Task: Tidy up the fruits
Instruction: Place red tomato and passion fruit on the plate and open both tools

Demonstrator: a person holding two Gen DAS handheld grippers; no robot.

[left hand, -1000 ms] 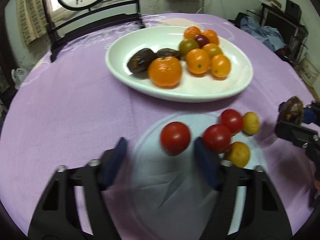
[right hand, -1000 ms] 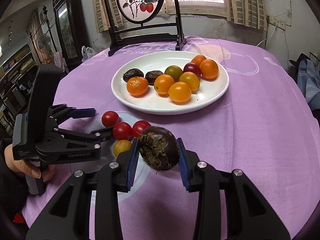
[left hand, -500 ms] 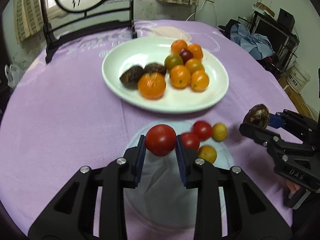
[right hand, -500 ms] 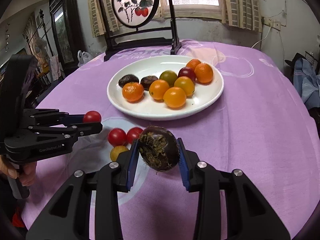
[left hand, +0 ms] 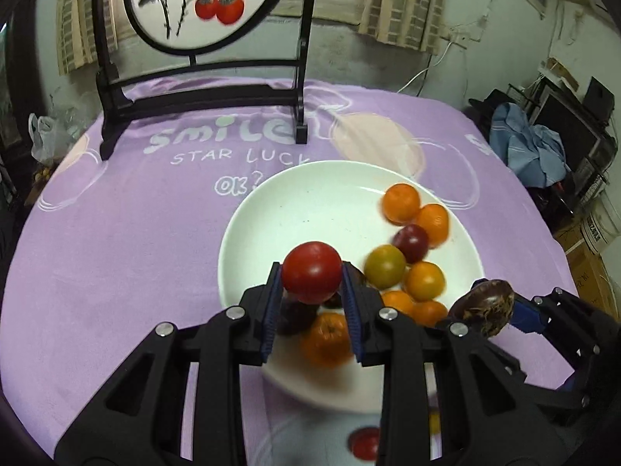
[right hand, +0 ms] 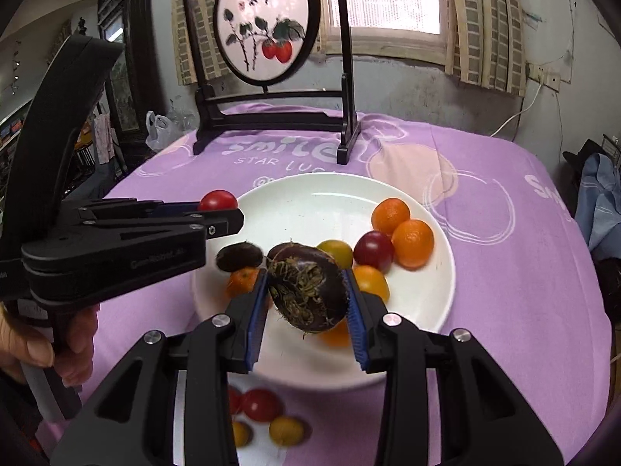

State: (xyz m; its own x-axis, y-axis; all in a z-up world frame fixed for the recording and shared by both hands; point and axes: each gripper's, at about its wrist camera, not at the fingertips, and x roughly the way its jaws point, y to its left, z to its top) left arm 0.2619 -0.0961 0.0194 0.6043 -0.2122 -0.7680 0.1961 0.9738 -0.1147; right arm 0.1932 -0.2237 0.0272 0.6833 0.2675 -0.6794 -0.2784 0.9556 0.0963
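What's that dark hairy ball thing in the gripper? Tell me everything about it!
The dark ball is a round, purplish-brown fruit or root with a smooth, slightly shiny skin and a patch of dry, yellowish stringy fibres across its front. A few thin hairs stick out below. It looks whole and firm. The right gripper holds it in the air, its blue pads pressing on both sides, above the near part of the white plate. Nothing else touches it. What exactly it is, I cannot tell.

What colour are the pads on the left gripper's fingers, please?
Blue, ribbed pads, clearest in the left wrist view, clamped on a red tomato.
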